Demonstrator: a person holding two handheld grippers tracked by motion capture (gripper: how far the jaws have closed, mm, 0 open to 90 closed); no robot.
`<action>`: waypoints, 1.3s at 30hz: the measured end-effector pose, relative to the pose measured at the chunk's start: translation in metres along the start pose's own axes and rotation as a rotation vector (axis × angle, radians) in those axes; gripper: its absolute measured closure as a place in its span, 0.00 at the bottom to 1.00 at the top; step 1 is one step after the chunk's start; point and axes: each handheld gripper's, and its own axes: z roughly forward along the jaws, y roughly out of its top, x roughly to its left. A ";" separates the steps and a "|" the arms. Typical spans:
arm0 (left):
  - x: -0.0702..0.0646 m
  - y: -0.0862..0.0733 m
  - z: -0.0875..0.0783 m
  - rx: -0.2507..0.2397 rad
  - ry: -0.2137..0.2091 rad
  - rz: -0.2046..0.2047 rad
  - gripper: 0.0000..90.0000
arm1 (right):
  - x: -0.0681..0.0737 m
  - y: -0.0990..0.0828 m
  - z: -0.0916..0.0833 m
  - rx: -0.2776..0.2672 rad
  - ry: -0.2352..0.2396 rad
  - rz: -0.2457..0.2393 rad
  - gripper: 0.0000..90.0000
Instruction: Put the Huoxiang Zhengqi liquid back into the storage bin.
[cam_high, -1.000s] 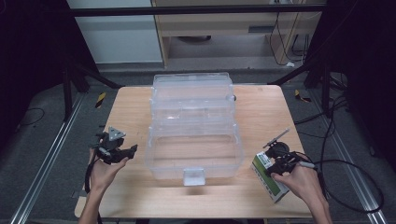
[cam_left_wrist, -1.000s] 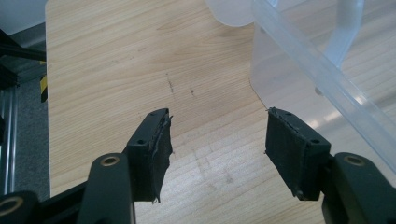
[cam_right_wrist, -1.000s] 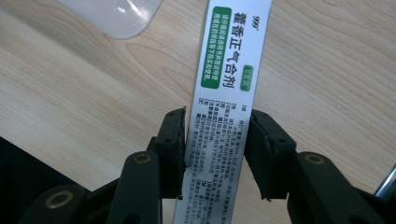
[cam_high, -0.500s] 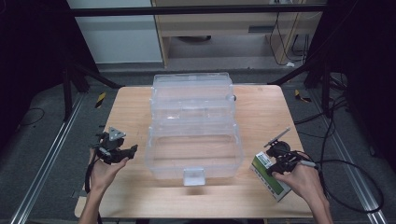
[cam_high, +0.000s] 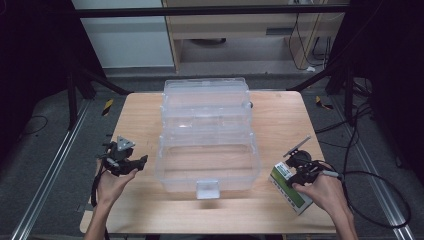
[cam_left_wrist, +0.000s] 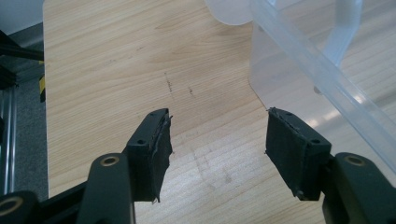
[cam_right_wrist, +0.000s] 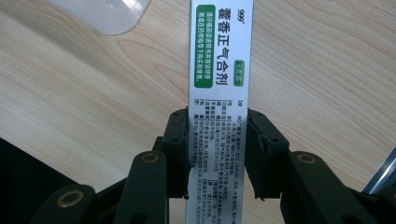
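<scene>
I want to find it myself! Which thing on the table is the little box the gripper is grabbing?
Find the big clear plastic bin in the middle of the wooden table. Look past its right side, near the front edge, where the right gripper pinches the medicine box. It is the one flat white-and-green carton with printed writing.

Counter (cam_high: 140, 120) evenly lit from overhead; surroundings fall to black. High view soft, slightly blurred. Glare streaks on clear plastic bin (cam_left_wrist: 327, 88); soft shadows.

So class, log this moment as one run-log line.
left tool: open, empty, beside clear box | right tool: closing on medicine carton | carton on table
</scene>
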 end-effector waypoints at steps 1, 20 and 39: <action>0.000 0.000 0.000 0.000 0.000 0.000 0.44 | -0.001 0.000 -0.001 -0.003 0.000 -0.001 0.71; 0.001 0.000 0.000 0.002 0.001 -0.003 0.44 | -0.006 0.009 -0.034 -0.111 -0.019 0.008 0.71; 0.003 -0.001 0.001 0.004 0.007 -0.013 0.43 | -0.011 0.028 -0.069 -0.205 -0.041 -0.003 0.71</action>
